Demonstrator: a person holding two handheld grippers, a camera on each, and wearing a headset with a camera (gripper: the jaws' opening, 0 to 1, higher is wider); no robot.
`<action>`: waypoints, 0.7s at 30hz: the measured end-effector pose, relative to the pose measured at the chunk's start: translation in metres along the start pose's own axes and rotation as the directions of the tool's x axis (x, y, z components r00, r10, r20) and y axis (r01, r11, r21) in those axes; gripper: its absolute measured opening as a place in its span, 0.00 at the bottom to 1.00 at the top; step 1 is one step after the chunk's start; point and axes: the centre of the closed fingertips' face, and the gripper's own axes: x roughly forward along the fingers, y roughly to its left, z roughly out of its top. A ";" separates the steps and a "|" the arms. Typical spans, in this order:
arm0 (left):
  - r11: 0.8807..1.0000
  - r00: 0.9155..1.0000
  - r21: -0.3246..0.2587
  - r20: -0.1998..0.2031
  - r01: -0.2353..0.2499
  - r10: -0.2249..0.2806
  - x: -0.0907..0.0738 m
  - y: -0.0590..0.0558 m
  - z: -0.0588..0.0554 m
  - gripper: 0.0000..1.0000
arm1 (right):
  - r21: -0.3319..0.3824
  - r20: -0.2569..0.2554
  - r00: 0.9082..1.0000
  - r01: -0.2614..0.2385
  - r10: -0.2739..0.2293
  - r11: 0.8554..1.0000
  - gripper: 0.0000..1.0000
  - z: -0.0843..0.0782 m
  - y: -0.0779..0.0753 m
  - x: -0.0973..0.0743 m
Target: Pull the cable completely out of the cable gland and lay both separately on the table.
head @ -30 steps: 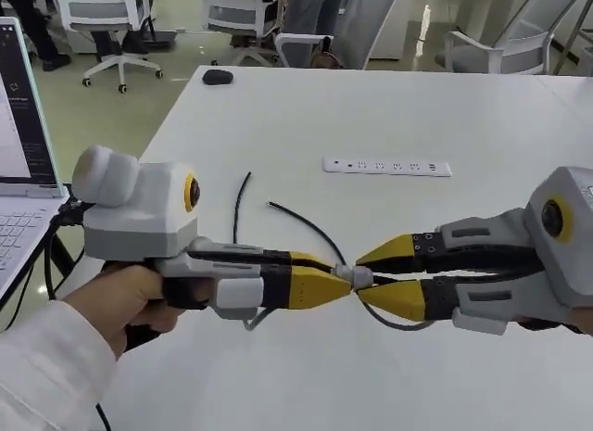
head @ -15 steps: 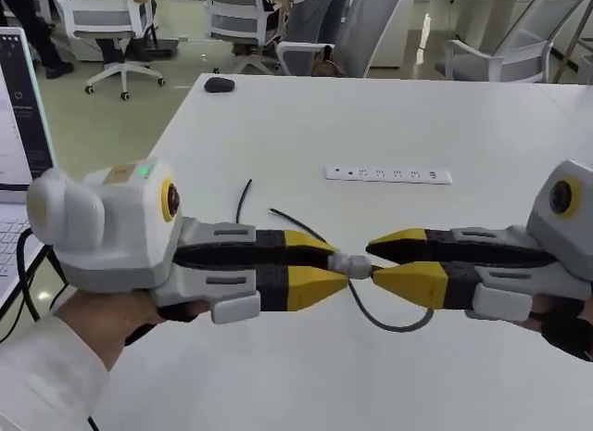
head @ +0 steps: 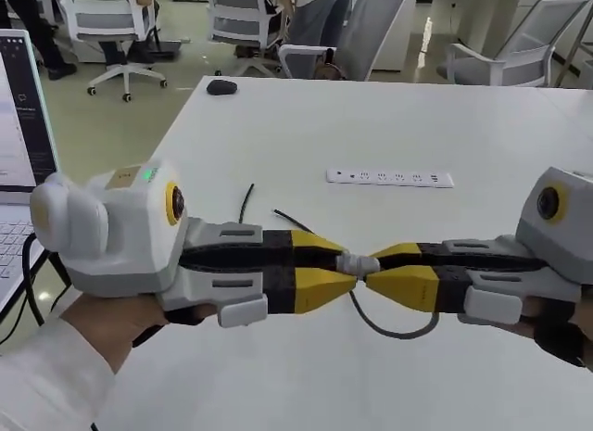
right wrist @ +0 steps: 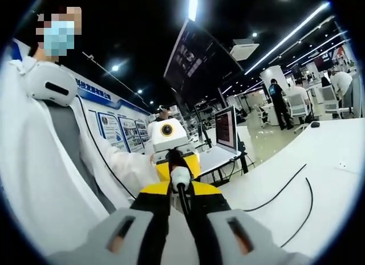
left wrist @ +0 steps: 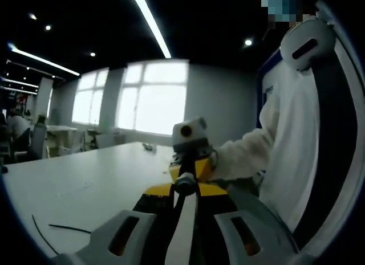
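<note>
A small white-grey cable gland (head: 357, 262) hangs above the white table (head: 435, 107), with a thin black cable (head: 394, 331) through it. My left gripper (head: 345, 267) comes in from the left and is shut on the gland (left wrist: 185, 183). My right gripper (head: 372, 269) meets it tip to tip from the right, shut on the cable just beside the gland (right wrist: 181, 176). The cable (right wrist: 183, 199) runs back between the right jaws, then loops down below them. Its other end (head: 289, 217) trails on the table behind the left gripper.
A second loose black cable (head: 244, 200) lies on the table beyond the left gripper. A white power strip (head: 389, 178) lies mid-table and a dark mouse (head: 220, 87) at the far edge. An open laptop (head: 20, 116) stands at the left; office chairs (head: 111, 23) stand beyond.
My right gripper's jaws, spread wide around the cable a second ago, have come together on it. The left gripper has rolled and stays shut on the gland.
</note>
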 end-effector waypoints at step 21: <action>0.944 0.999 -0.330 -0.019 0.025 -0.033 0.004 0.005 -0.019 0.15 | -0.311 -0.105 0.993 0.010 -0.045 0.950 0.10 -0.016 -0.001 -0.001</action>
